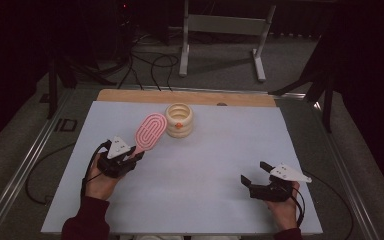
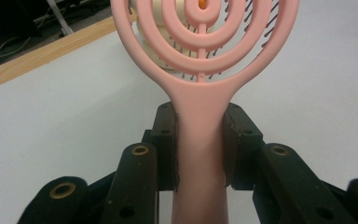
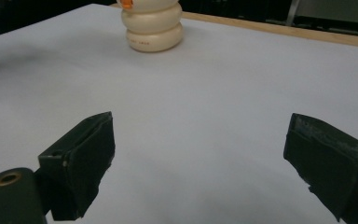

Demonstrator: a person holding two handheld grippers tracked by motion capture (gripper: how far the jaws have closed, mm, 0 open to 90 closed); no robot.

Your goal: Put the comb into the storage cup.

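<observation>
**High view: brush gripped, not yet in the holder**

Left gripper (image 1: 130, 156) clamped on the handle of the pink vented hairbrush (image 1: 149, 130), pads (image 2: 168, 149) pressing both sides. Pickup probably done; placing in the cream ribbed holder (image 1: 179, 120) apparently left. Long axis up and right, head just beside the holder. Right gripper (image 1: 256, 176) with jaws apart, idle on the white table (image 1: 215, 165).

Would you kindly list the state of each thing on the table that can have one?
Pink hairbrush: held by its handle, head raised toward the holder.
Cream ribbed holder: upright on the table, top open, something orange inside.
Left gripper: jaws shut on the brush handle.
Right gripper: jaws wide open, nothing between them, low over the table.
</observation>
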